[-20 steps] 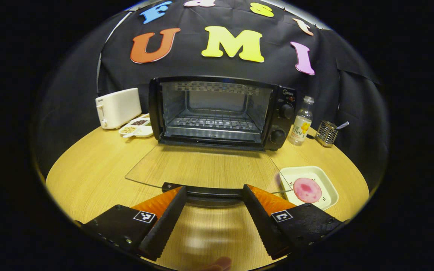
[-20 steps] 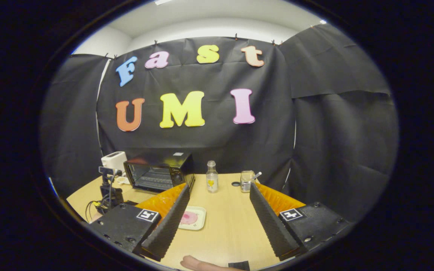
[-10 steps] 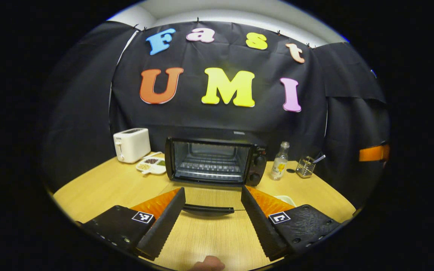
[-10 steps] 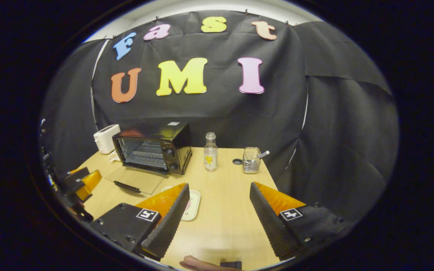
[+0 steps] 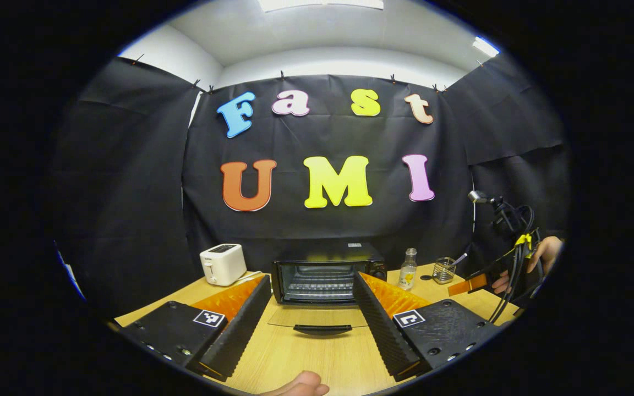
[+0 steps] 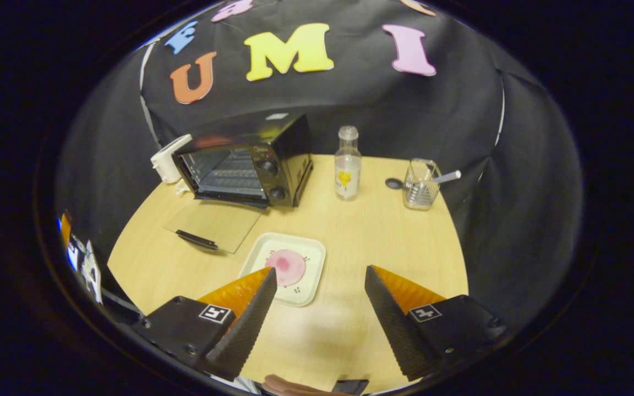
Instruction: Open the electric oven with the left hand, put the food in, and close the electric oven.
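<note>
The black electric oven point(image 5: 325, 275) stands at the back of the wooden table, its glass door point(image 5: 317, 317) lying open and flat, handle point(image 5: 322, 329) toward me. My left gripper point(image 5: 311, 276) is open, held back from the handle and touching nothing. In the right gripper view the oven point(image 6: 245, 159) is at the upper left, its door point(image 6: 215, 220) down. A pink round slice of food point(image 6: 285, 267) lies on a white square plate point(image 6: 309, 247). My right gripper point(image 6: 320, 270) hovers open just right of the plate, empty.
A white toaster point(image 6: 168, 159) stands left of the oven. A clear bottle point(image 6: 347, 162), a small dark lid point(image 6: 393, 183) and a wire holder point(image 6: 420, 184) stand to its right. In the left gripper view a hand point(image 5: 542, 253) holds the other gripper at the right.
My left gripper has drawn back and up from the door handle, leaving the door open. My right gripper has tilted down and moved toward the plate.
</note>
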